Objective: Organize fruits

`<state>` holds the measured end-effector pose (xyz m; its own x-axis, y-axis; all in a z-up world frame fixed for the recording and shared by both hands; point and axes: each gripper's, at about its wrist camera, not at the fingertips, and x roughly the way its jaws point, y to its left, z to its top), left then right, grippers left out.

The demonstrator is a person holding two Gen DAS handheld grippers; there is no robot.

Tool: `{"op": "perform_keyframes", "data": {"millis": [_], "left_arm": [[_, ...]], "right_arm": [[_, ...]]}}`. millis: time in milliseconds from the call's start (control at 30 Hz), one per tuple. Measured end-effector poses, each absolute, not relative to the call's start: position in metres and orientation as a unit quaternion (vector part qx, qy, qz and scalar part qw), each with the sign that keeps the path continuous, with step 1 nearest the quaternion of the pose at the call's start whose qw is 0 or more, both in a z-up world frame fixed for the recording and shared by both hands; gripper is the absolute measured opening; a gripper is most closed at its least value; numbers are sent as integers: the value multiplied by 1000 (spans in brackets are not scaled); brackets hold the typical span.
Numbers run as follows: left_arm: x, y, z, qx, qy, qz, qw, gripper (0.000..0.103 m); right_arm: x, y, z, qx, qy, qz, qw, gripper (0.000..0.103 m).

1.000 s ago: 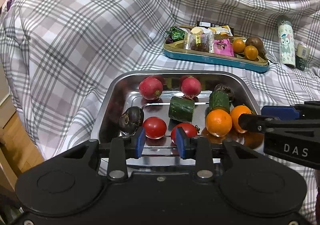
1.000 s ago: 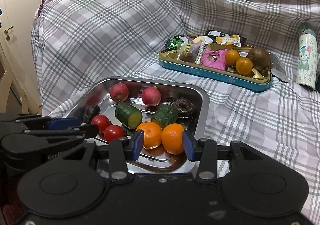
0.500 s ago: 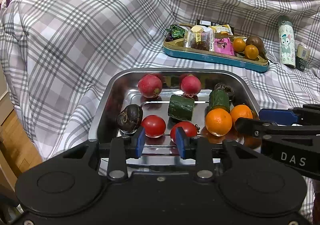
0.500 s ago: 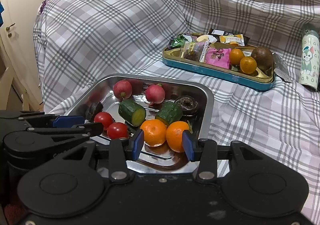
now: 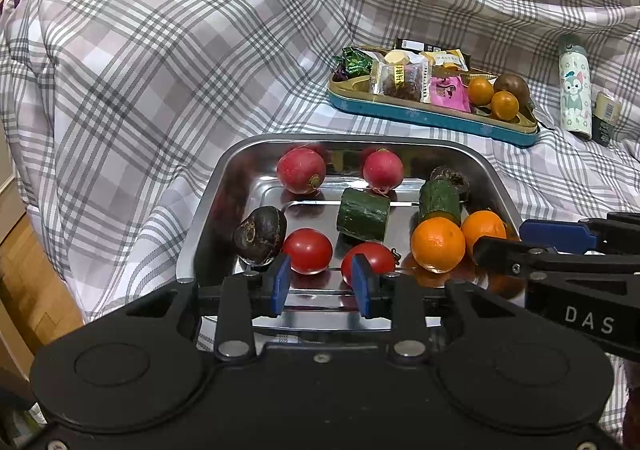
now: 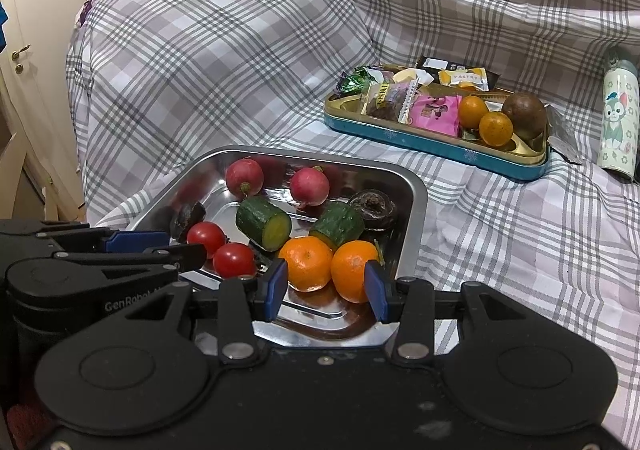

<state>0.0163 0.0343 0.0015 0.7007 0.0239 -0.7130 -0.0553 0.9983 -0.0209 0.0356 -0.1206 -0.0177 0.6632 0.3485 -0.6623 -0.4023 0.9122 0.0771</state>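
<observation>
Hovering my two tongs at the near edge of the shiny rectangular steel tray point(image 5: 208, 210) on the plaid cloth.

My left tongs point(image 5: 320, 284) gape empty before two glossy red tomatoes point(image 5: 308, 250); my right tongs point(image 6: 326, 286) gape wide before two dimpled round oranges point(image 6: 306, 260).

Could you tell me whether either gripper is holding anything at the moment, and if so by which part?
Nothing is held. The left gripper and right gripper are both open at the near edge of the steel tray, with no fruit between their fingers.
</observation>
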Motion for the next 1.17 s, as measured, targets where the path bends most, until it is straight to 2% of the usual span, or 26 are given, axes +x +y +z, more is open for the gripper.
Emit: {"op": "perform_keyframes", "data": {"millis": [1167], "left_arm": [[15,34,2,-17,382,16,924,42]], "right_arm": [[36,-121,-19,-37,357,205,911,45]]}}
